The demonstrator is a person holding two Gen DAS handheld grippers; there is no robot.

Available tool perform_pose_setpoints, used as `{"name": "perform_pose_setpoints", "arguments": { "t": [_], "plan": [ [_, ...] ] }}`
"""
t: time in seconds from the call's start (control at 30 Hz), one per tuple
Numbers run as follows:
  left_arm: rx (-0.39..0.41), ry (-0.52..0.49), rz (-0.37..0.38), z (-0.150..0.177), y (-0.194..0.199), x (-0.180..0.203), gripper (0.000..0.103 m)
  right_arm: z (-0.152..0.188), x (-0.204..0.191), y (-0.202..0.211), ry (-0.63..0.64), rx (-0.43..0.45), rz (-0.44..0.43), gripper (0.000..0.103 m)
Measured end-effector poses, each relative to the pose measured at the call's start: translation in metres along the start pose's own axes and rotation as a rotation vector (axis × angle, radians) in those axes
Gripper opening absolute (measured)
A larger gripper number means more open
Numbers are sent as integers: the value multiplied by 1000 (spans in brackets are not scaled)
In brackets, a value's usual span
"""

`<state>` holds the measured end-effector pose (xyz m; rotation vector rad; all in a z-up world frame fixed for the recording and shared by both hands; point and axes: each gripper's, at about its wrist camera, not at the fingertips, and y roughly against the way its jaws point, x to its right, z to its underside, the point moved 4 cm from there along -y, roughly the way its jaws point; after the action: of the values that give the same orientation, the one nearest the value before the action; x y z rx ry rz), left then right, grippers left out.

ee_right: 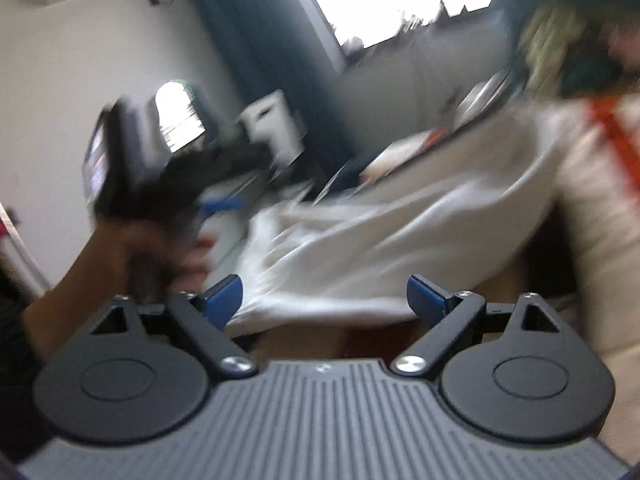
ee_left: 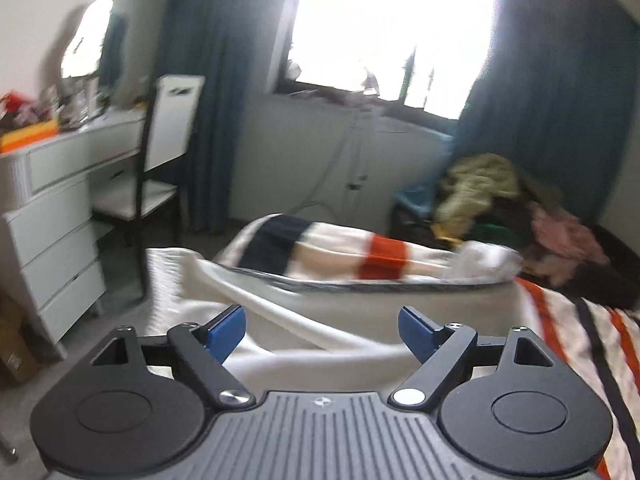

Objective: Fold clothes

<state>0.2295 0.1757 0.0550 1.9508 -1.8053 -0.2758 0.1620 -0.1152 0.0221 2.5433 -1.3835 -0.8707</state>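
A cream-white garment (ee_left: 280,320) lies spread and rumpled on the bed, below my left gripper (ee_left: 322,330), whose blue pads stand wide apart with nothing between them. In the right wrist view the same white garment (ee_right: 360,248) stretches across the bed, blurred. My right gripper (ee_right: 324,296) hangs open above its near edge, holding nothing. The other hand-held gripper (ee_right: 172,176), gripped by a person's hand (ee_right: 152,248), shows at the left of the right wrist view. A pile of other clothes (ee_left: 512,208) sits at the far right of the bed.
A striped blanket (ee_left: 332,252) in cream, navy and orange covers the bed. A white dresser (ee_left: 60,200) with clutter and a white chair (ee_left: 160,152) stand at left. Blue curtains (ee_left: 552,100) frame a bright window (ee_left: 392,28).
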Motion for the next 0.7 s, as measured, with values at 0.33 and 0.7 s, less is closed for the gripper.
{"name": "perform_pose_setpoints", "arguments": {
  "t": [0.33, 0.7],
  "plan": [
    [15, -100, 175, 53, 67, 122, 92, -37, 58, 123, 16, 255, 242, 91],
    [129, -172, 215, 101, 69, 176, 101, -30, 136, 123, 62, 322, 357, 91]
  ]
}}
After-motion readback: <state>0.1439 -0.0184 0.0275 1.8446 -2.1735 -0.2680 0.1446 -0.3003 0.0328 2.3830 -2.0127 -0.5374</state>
